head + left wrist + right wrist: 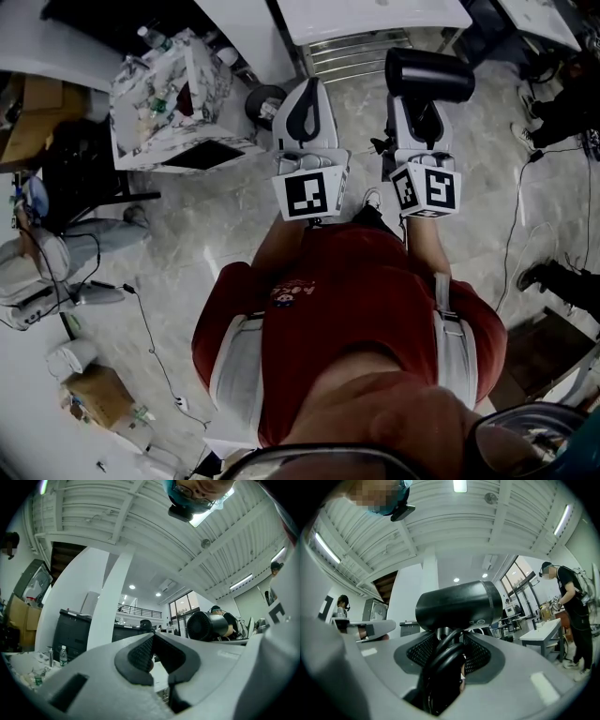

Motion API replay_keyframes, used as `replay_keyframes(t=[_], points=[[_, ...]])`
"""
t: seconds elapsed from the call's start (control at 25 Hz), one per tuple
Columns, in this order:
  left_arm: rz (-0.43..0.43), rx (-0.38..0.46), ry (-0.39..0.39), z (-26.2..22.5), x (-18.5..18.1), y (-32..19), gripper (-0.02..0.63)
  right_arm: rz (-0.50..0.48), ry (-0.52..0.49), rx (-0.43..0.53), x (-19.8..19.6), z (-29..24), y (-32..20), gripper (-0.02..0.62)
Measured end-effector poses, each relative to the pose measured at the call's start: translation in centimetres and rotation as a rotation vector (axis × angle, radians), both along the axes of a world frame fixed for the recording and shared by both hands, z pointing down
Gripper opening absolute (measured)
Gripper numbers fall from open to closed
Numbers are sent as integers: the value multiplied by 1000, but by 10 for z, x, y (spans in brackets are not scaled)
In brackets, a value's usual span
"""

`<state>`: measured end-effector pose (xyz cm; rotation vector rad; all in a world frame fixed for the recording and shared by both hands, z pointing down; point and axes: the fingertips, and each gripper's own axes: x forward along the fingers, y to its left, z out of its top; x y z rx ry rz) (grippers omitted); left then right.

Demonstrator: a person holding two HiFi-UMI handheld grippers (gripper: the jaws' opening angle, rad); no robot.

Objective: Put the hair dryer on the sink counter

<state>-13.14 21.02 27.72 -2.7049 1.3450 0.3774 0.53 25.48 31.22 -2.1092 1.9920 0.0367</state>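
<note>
A black hair dryer [429, 75] stands barrel-up in my right gripper [417, 105], which is shut on its handle. In the right gripper view the barrel [459, 604] lies crosswise above the jaws and its looped black cord [445, 667] is bunched between the pads. My left gripper [312, 86] is held level beside it on the left, its jaws meeting at the tips with nothing between them [153, 637]. The dryer [204, 626] also shows to the right in the left gripper view. A white counter top [375, 14] lies ahead, past both grippers.
A cluttered white table [169, 94] stands at the left with a round black object [265, 101] beside it. Cables run over the marble floor [511, 234]. Another person's shoes [539, 275] are at the right. A person [572, 602] stands by a white table [539, 632].
</note>
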Motion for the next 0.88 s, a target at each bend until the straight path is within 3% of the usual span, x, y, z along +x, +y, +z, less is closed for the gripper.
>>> replay_keyframes(t=[0.12, 0.6, 0.88], points=[[-1, -2, -29, 2, 24, -11, 2, 2, -6, -4, 22, 0, -10, 192], [-11, -1, -2, -9, 128, -34, 2, -11, -24, -12, 123, 5, -37, 192], [-29, 6, -36, -3, 174, -42, 2, -36, -33, -16, 169, 11, -47, 192]])
